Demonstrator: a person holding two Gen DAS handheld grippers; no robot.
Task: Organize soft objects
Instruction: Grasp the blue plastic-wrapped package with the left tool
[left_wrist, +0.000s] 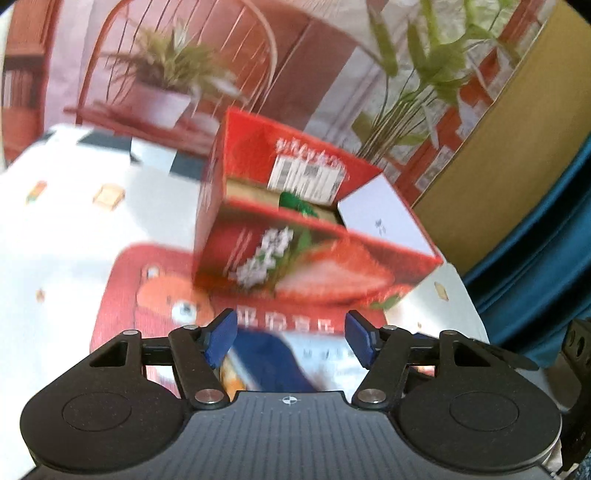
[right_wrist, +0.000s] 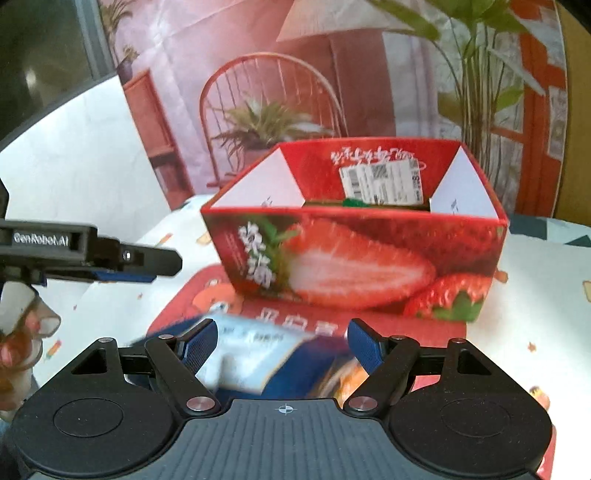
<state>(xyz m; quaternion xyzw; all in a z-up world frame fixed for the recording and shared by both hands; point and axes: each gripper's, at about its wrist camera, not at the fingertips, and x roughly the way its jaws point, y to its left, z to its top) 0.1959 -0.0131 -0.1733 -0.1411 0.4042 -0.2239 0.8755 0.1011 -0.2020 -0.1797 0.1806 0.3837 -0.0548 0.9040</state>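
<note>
A red strawberry-print cardboard box (left_wrist: 314, 258) (right_wrist: 354, 258) stands open-topped on a red cartoon mat (left_wrist: 147, 295) (right_wrist: 207, 295). Something green (left_wrist: 295, 203) (right_wrist: 354, 202) lies inside it, mostly hidden. A blue and white snack bag (left_wrist: 284, 354) (right_wrist: 258, 354) lies on the mat in front of the box. My left gripper (left_wrist: 291, 338) is open, and the bag shows below and between its blue pads. My right gripper (right_wrist: 282, 345) is open too, its fingers to either side of the bag without pressing it. In the right wrist view the left gripper (right_wrist: 162, 267) reaches in from the left.
A white tablecloth (left_wrist: 66, 229) (right_wrist: 535, 295) with small prints covers the table. Behind the box hangs a printed backdrop (right_wrist: 266, 110) of a chair and plants. A yellow board (left_wrist: 498, 155) and blue fabric (left_wrist: 535, 266) stand at the right. A hand (right_wrist: 18, 332) shows at the left edge.
</note>
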